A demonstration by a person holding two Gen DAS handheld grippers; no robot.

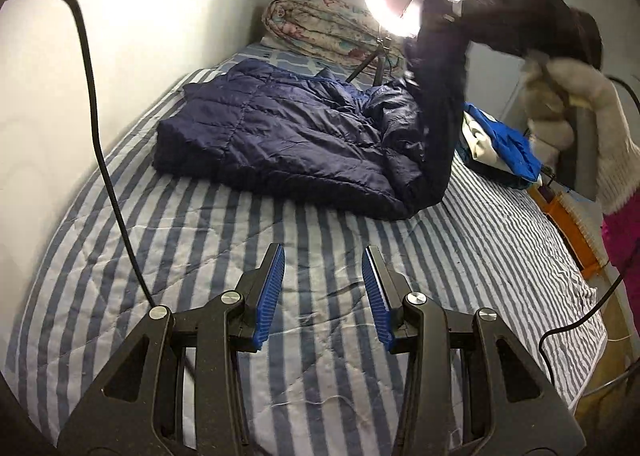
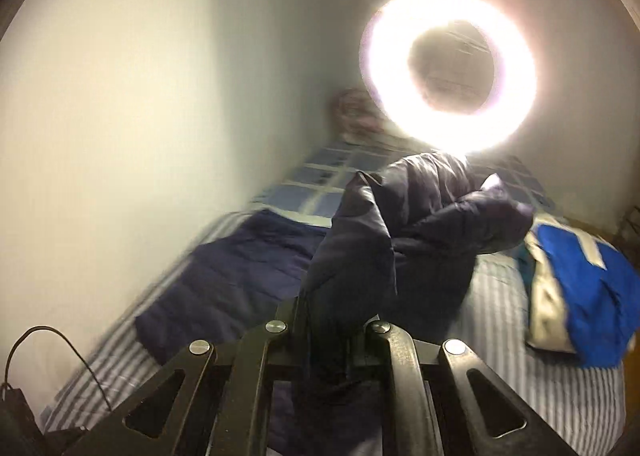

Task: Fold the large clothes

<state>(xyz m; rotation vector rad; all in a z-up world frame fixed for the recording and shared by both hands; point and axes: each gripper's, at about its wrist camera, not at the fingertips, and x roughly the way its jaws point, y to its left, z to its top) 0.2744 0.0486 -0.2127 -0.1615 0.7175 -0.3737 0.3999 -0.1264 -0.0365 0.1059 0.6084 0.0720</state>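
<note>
Left tongs (image 1: 323,296) gape empty; right tongs (image 2: 332,320) clamp 1 navy jacket (image 1: 280,136).

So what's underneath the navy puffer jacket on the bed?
The navy puffer jacket lies on the striped bedspread, whose stripes show all around it. The right gripper lifts one part clear of the bed. Anything else beneath the jacket's body is covered.
</note>
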